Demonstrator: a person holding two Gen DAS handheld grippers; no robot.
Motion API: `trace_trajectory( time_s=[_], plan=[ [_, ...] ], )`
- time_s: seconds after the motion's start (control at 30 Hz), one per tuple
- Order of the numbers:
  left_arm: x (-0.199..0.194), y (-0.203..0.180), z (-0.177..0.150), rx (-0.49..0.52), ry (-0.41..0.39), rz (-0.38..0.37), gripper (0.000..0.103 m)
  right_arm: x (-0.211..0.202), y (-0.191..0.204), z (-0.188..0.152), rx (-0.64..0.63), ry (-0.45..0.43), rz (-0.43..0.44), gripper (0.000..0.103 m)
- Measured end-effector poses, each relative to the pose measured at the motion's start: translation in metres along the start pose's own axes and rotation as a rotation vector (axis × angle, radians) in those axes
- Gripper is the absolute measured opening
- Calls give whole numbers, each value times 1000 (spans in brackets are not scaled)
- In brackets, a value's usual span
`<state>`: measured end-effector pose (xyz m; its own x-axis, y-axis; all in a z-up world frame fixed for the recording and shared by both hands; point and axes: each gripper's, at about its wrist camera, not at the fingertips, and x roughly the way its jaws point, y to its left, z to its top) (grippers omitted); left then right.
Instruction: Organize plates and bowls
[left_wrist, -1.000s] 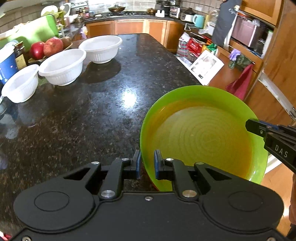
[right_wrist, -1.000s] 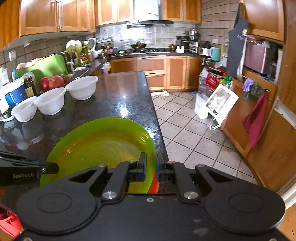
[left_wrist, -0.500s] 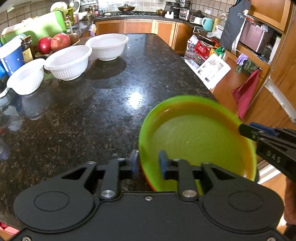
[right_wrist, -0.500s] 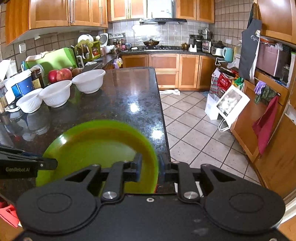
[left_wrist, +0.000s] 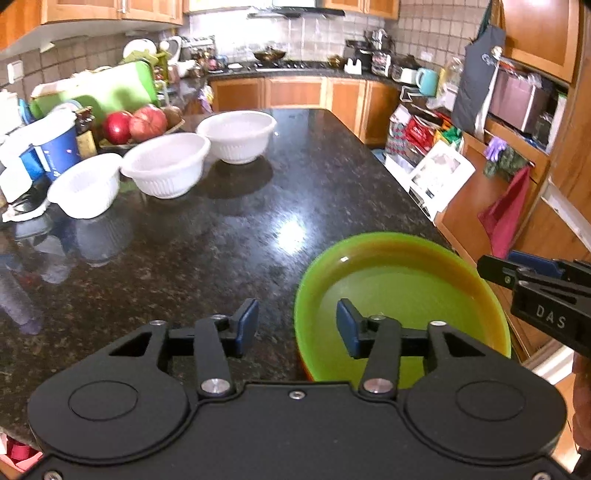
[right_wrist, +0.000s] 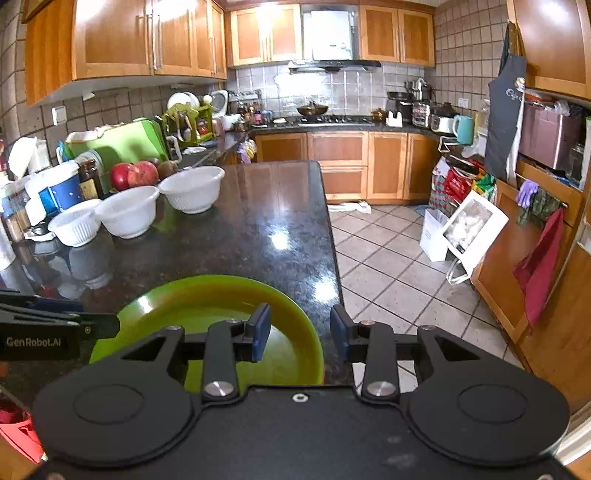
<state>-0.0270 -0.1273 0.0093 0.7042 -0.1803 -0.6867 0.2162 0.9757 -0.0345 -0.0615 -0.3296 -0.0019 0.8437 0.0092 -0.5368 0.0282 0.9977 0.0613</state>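
Observation:
A green plate (left_wrist: 399, 295) lies flat near the right edge of the black granite counter (left_wrist: 221, 240), with an orange rim showing under it. My left gripper (left_wrist: 297, 326) straddles the plate's left rim. Its jaws are opening and the pads stand clear of the rim. My right gripper (right_wrist: 300, 332) straddles the right rim of the green plate (right_wrist: 207, 306), jaws also opening, pads not touching. Each gripper's tip shows at the edge of the other's view. Three white bowls (left_wrist: 164, 162) stand in a row at the far left; the right wrist view also shows the bowls (right_wrist: 127, 208).
Red fruit (left_wrist: 135, 123), a blue-and-white cup (left_wrist: 55, 147) and a green cutting board (left_wrist: 110, 88) crowd the counter's left side behind the bowls. The counter drops off at right to a tiled floor (right_wrist: 391, 266) with bags and cabinets.
Both grippers were shut on the plate's rim and now stand open. The plate went from raised and tilted to lying flat on the counter.

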Motion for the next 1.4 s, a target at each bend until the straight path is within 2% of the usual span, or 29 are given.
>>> trace_trajectory(
  time_s=[0.2, 0.53, 0.83, 1.13, 1.4],
  plan=[
    [-5, 18, 1, -56, -20, 28, 59, -2, 10, 5, 14, -40, 37, 49],
    [-7, 66, 4, -107, -23, 69, 58, -3, 50, 18, 8, -84, 80, 52],
    [-9, 138, 12, -144, -29, 73, 58, 7, 130, 35, -21, -88, 98, 51],
    [-9, 216, 19, -134, -45, 95, 58, 33, 223, 48, -17, -75, 140, 51],
    [-1, 267, 29, -119, -31, 109, 58, 62, 290, 61, -41, -56, 153, 44]
  ],
)
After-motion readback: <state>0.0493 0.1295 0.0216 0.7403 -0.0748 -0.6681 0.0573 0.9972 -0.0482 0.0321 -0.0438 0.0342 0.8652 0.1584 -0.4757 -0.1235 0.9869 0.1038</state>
